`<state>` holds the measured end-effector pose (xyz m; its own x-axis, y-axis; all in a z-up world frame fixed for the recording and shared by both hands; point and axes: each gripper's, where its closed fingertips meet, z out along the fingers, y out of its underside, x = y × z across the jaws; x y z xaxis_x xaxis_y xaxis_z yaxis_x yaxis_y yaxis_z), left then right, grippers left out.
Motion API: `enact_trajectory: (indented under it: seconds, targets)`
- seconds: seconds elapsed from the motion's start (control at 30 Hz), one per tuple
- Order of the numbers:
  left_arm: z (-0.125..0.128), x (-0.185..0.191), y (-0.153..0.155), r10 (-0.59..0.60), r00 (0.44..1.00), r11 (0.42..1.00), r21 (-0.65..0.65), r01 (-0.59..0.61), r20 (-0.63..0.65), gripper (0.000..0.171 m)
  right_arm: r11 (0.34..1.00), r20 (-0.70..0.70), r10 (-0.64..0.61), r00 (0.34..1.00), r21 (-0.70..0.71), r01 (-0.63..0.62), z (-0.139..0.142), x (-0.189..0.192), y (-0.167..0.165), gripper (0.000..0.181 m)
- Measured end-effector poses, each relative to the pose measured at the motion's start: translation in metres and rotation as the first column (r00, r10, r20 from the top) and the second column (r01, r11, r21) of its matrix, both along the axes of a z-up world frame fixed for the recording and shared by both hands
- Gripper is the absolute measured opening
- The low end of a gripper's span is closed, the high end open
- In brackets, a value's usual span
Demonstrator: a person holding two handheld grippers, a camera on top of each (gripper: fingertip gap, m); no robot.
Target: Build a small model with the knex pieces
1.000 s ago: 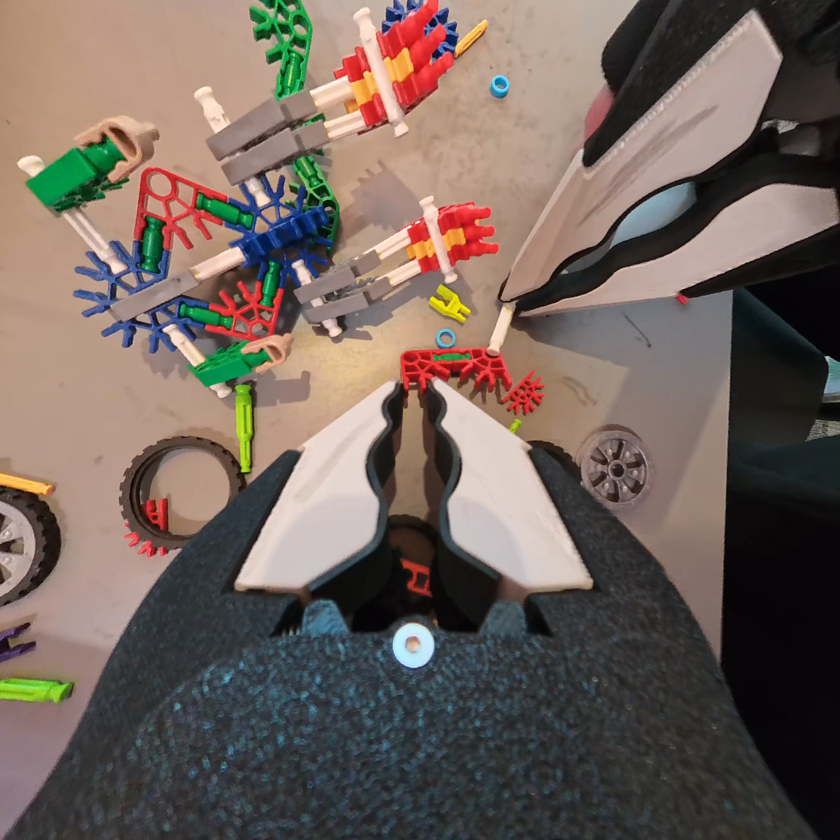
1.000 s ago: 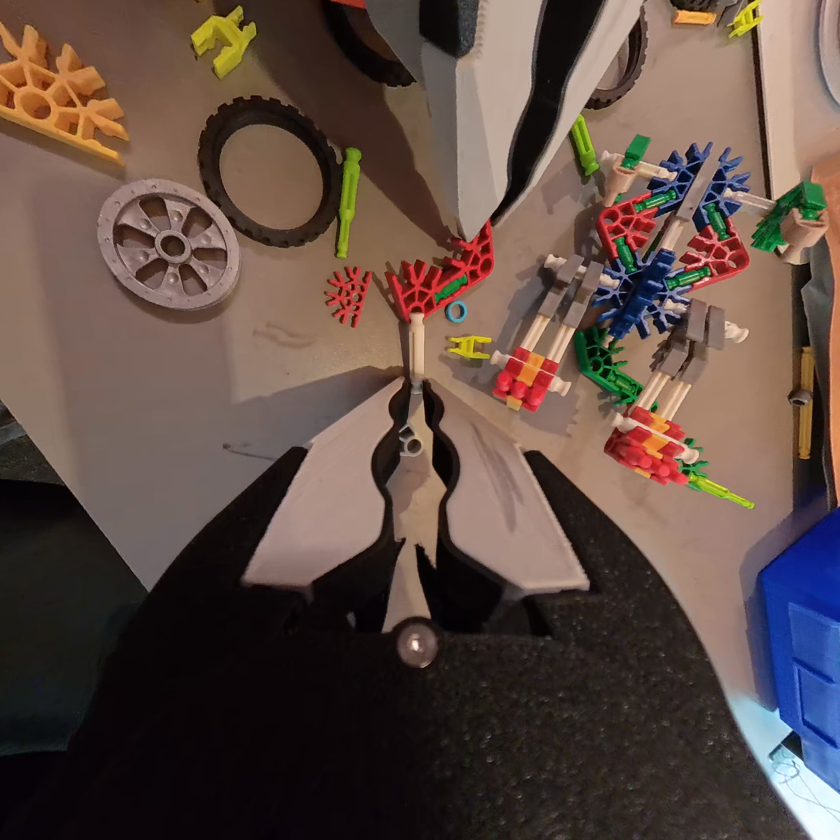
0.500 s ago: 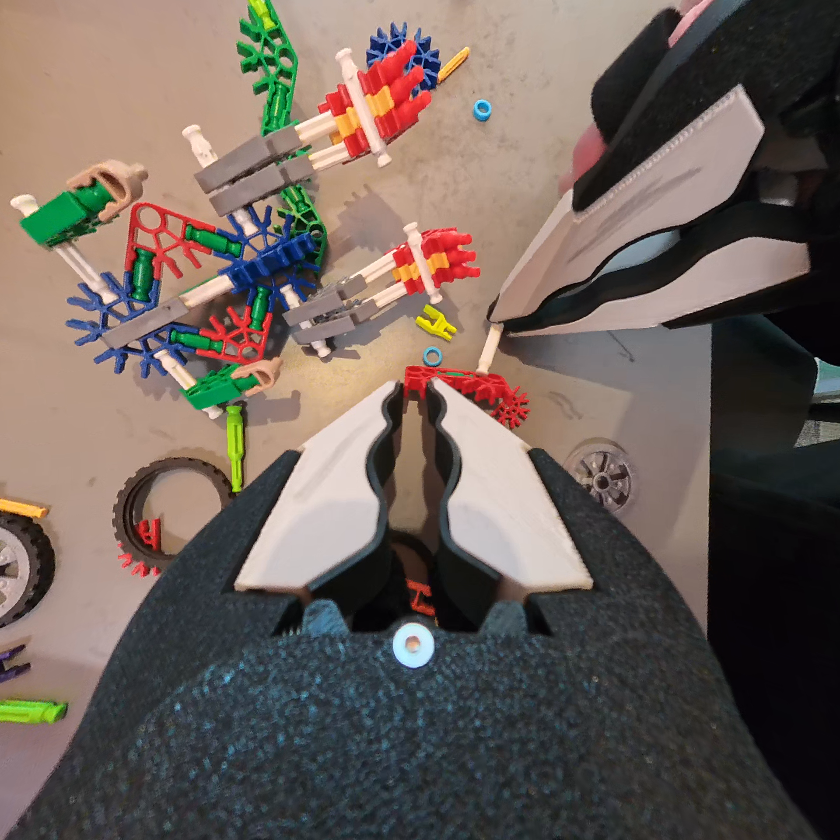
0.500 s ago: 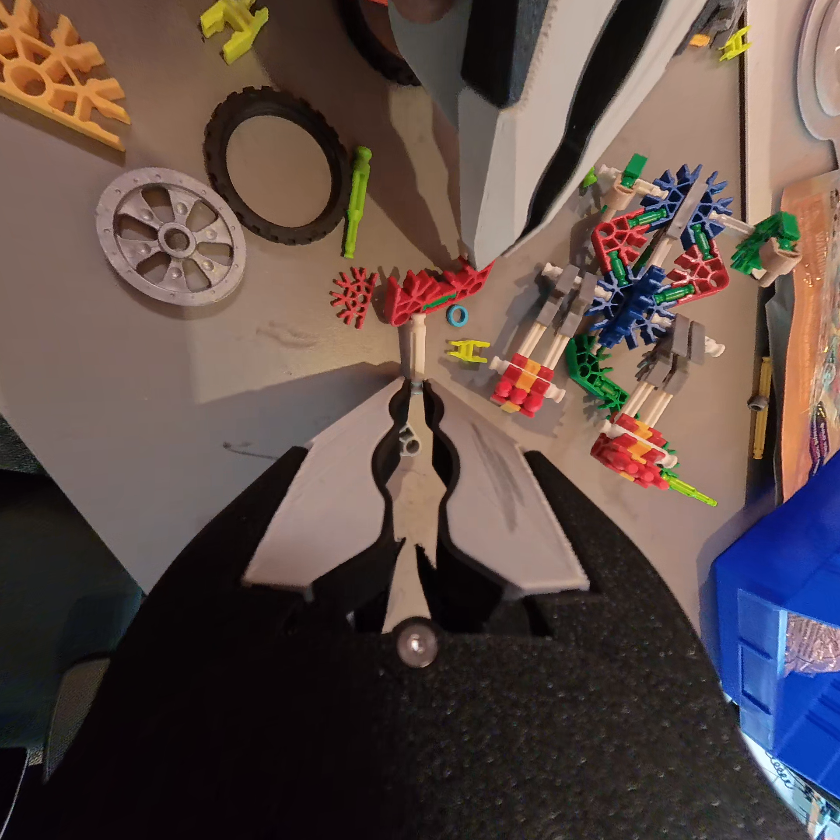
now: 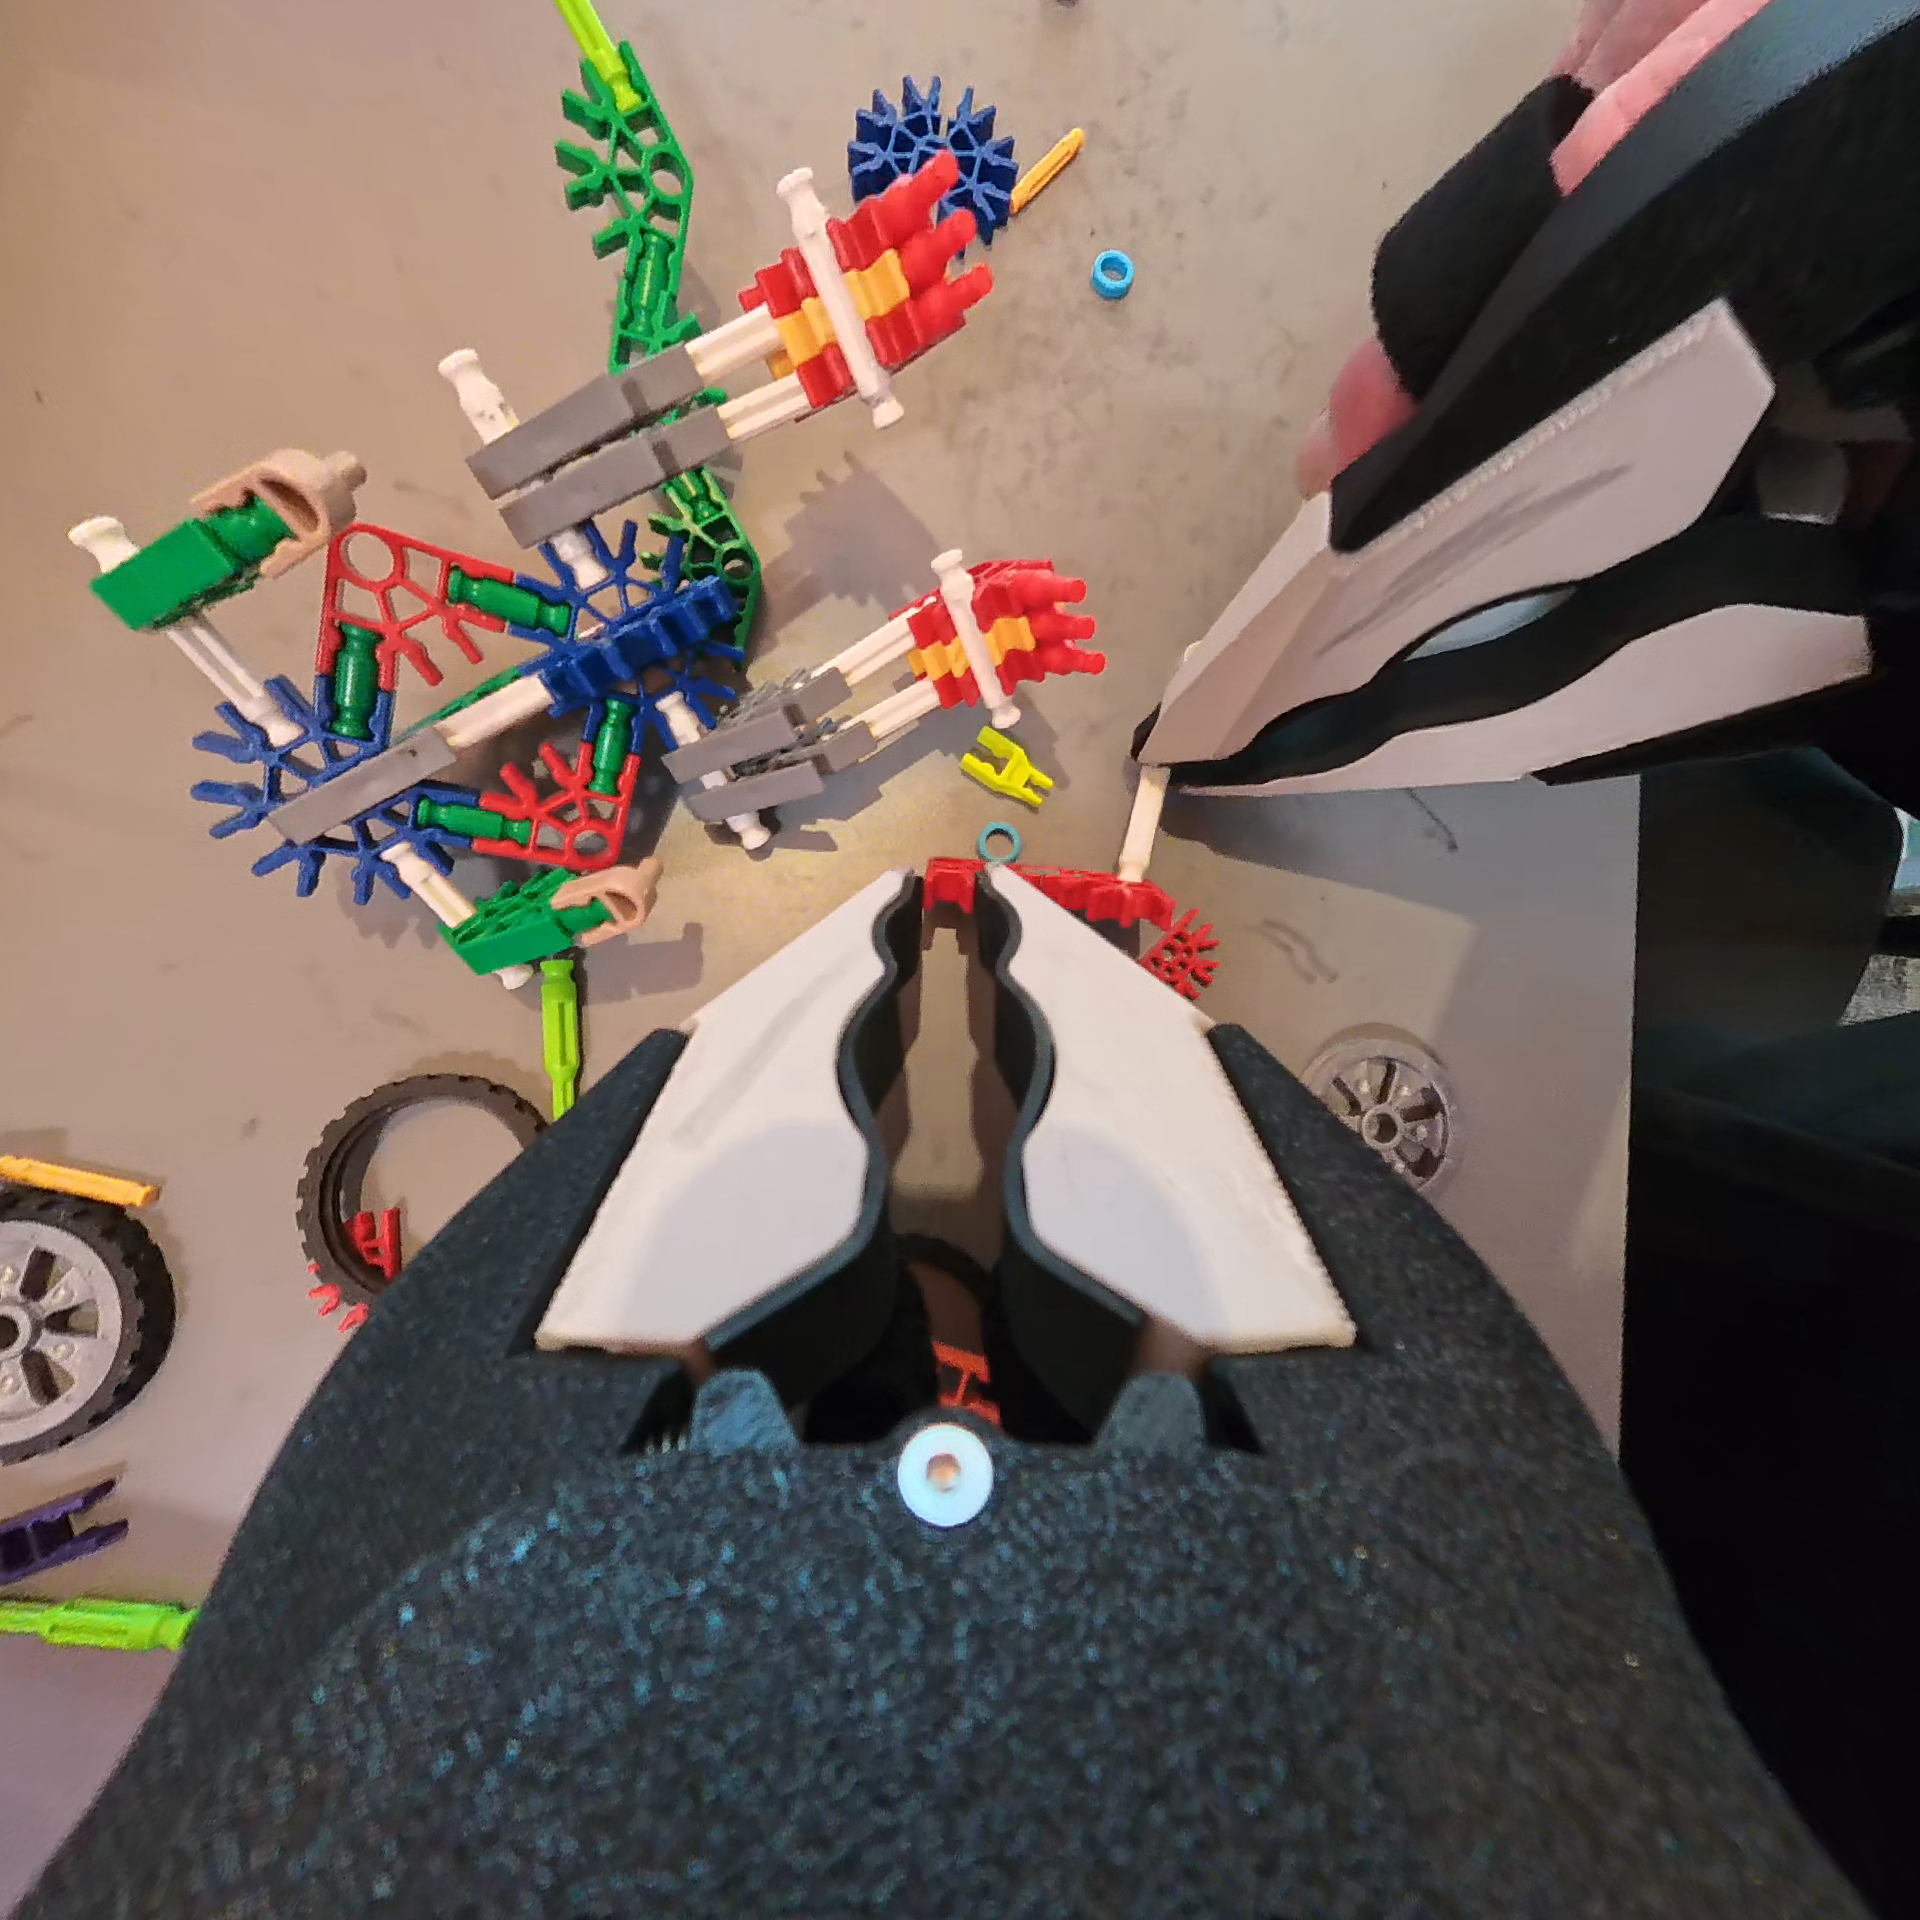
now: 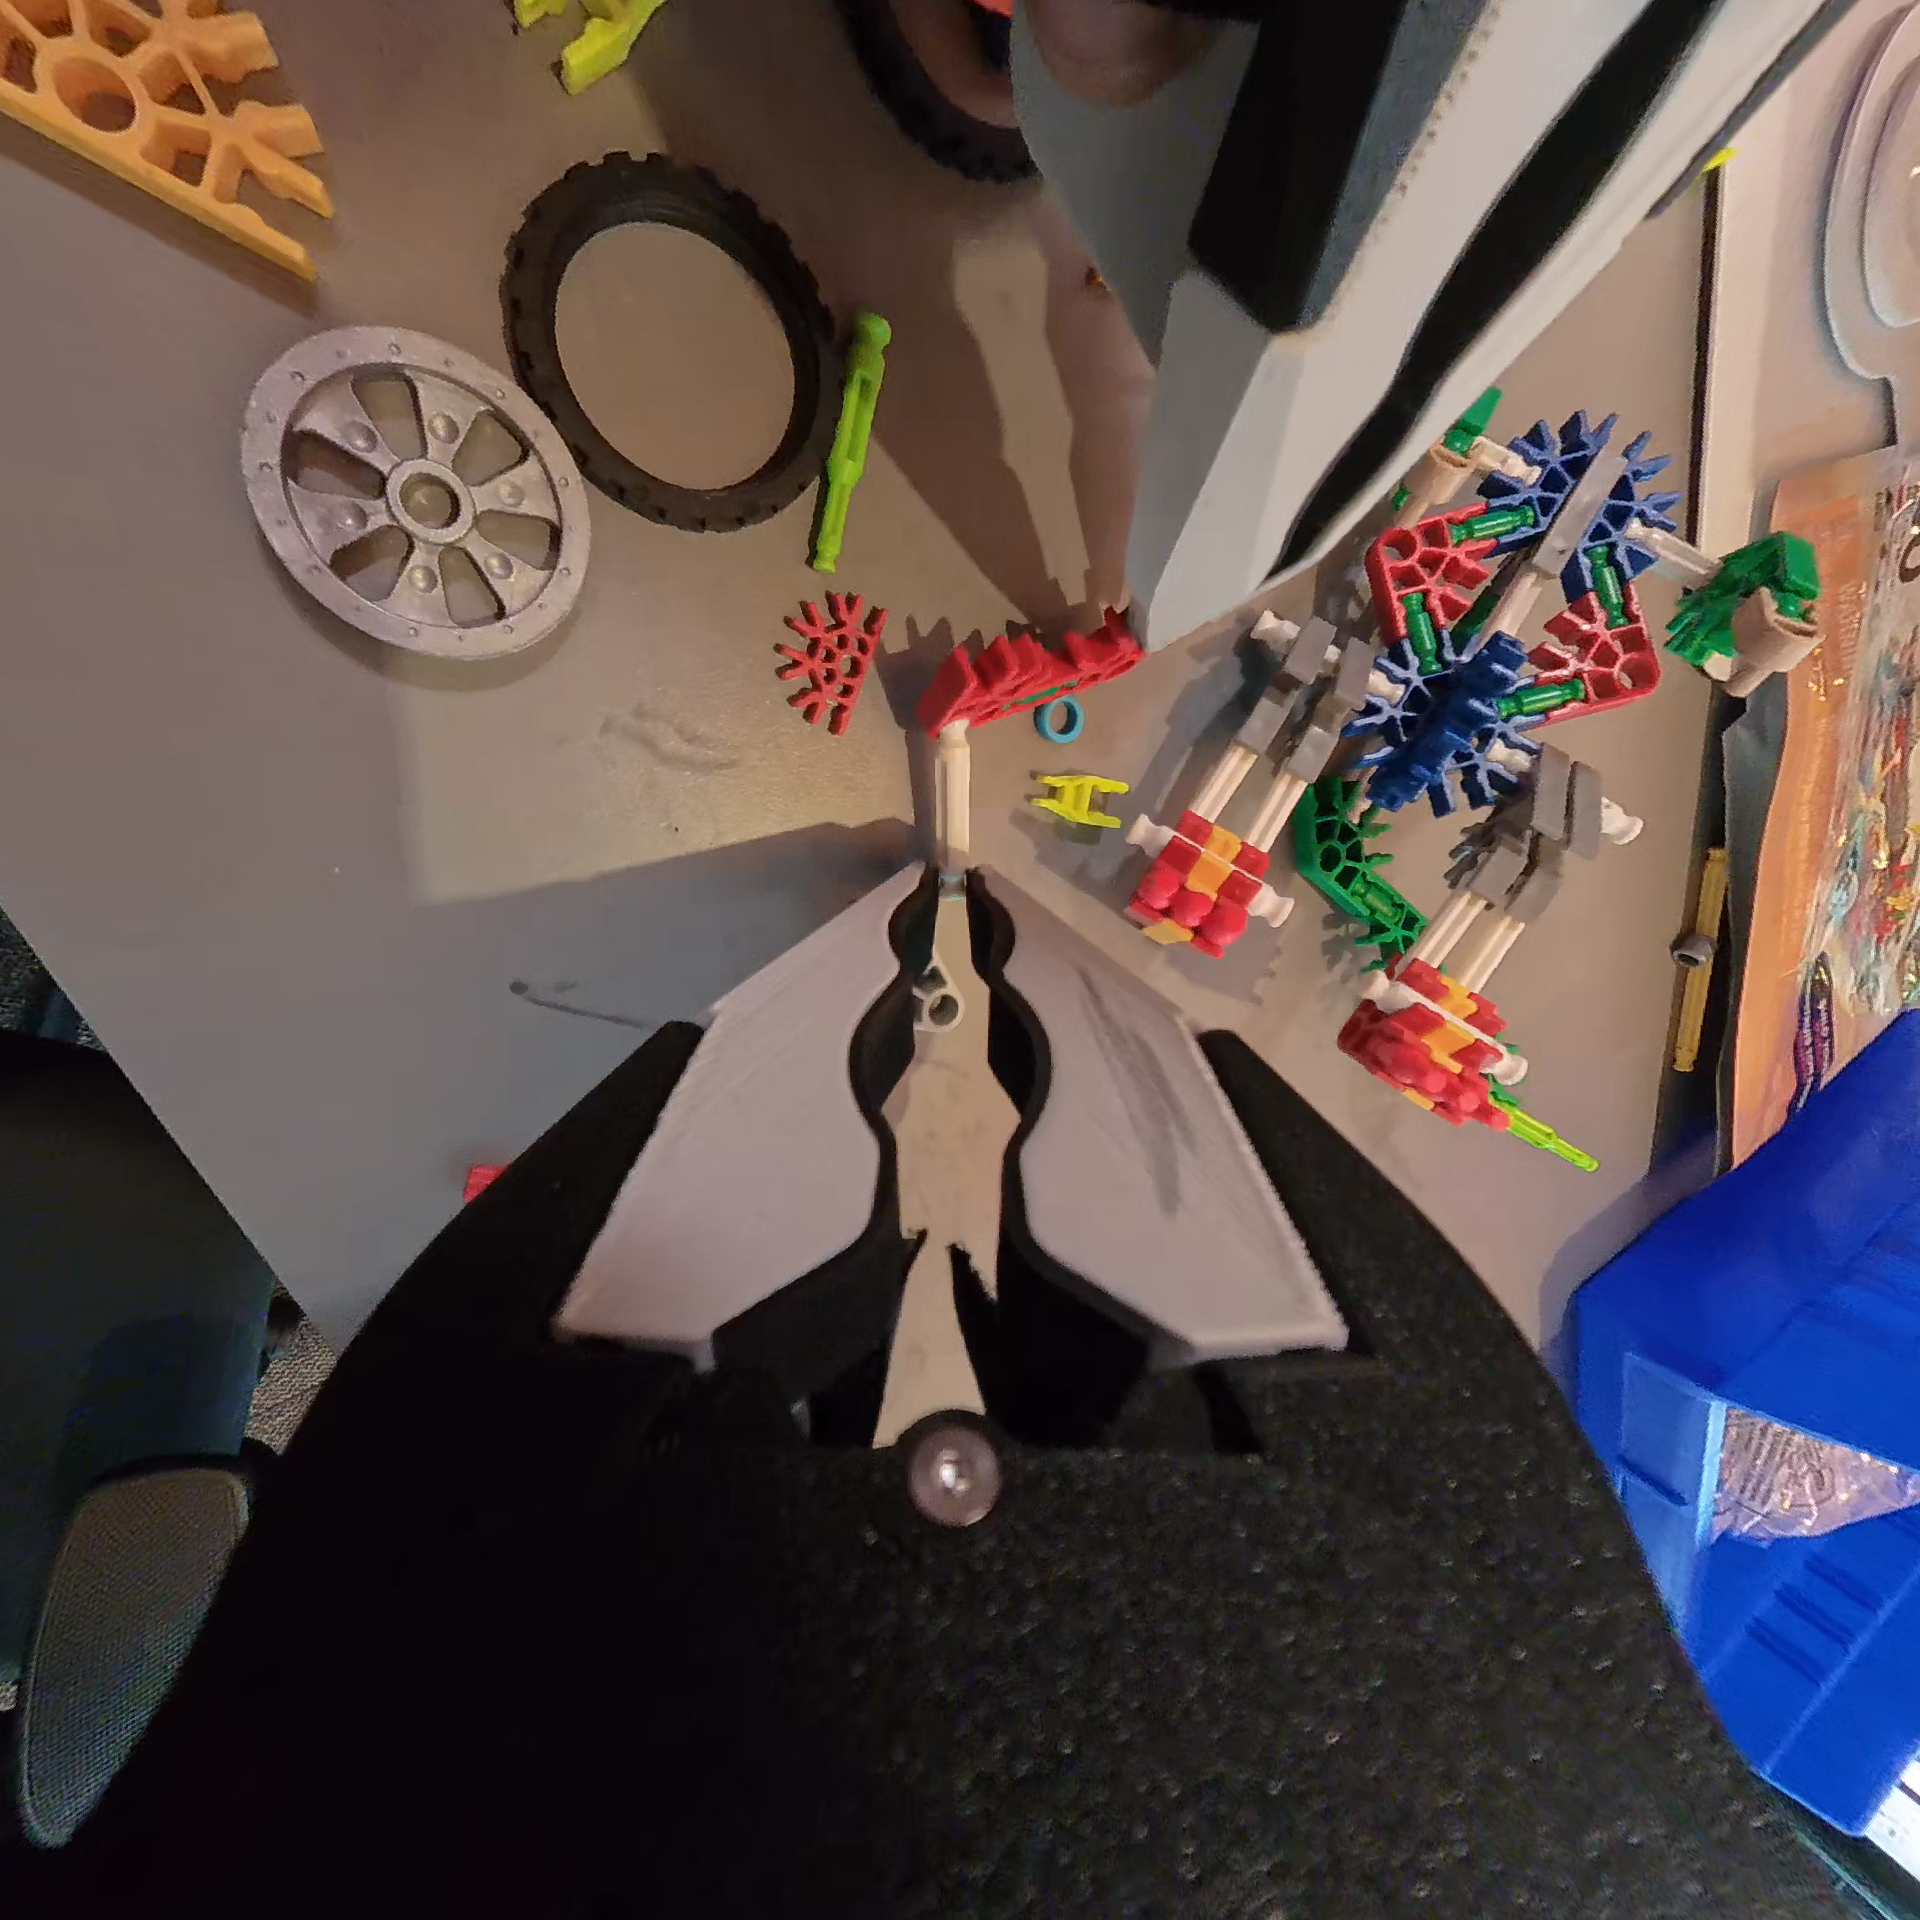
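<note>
Since a second ago: red connector (image 5: 1049,891) tips up off tabletop (image 5: 1299,997), now edge-on between my two claws; small red snowflake piece (image 6: 831,675) stays put. My left claw (image 5: 951,896) pinches connector's near end, fingers narrowly parted around it. My right claw (image 6: 951,883) pressed together on white rod (image 6: 951,800); rod tip meets connector's corner. Teal ring (image 6: 1062,719) and yellow clip (image 6: 1075,802) lie just beside joint. Colourful built model (image 5: 540,665) lies well apart, left of my left claw.
</note>
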<state>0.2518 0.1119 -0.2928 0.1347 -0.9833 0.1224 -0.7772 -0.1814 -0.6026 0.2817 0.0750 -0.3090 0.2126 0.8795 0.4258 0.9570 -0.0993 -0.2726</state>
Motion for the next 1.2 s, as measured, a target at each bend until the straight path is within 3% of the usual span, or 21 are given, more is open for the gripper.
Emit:
enact_trajectory:
  seconds: [0.33, 0.77, 1.03, 1.2]
  targets:
    - [0.000, 0.004, -0.001, 0.001, 1.000, 1.000, -0.010, -0.001, -0.022, 0.008, 0.999, 0.044, 0.047, 0.998, 0.024, -0.048, 0.000, -0.007, 0.000, 0.005]
    - [0.004, 0.004, -0.002, 0.024, 0.998, 0.999, -0.026, -0.022, 0.061, 0.012, 0.999, -0.012, 0.033, 0.999, -0.007, -0.033, -0.002, -0.018, -0.001, 0.005]
    - [0.021, -0.013, 0.009, 0.123, 0.987, 0.992, -0.017, -0.122, 0.100, 0.023, 0.999, -0.067, -0.003, 0.998, -0.045, 0.000, -0.002, -0.018, -0.001, 0.005]
    - [0.029, -0.041, 0.040, 0.258, 0.965, 0.963, 0.064, -0.260, 0.042, 0.023, 0.998, -0.083, -0.016, 0.996, -0.058, 0.011, -0.002, -0.018, -0.001, 0.005]
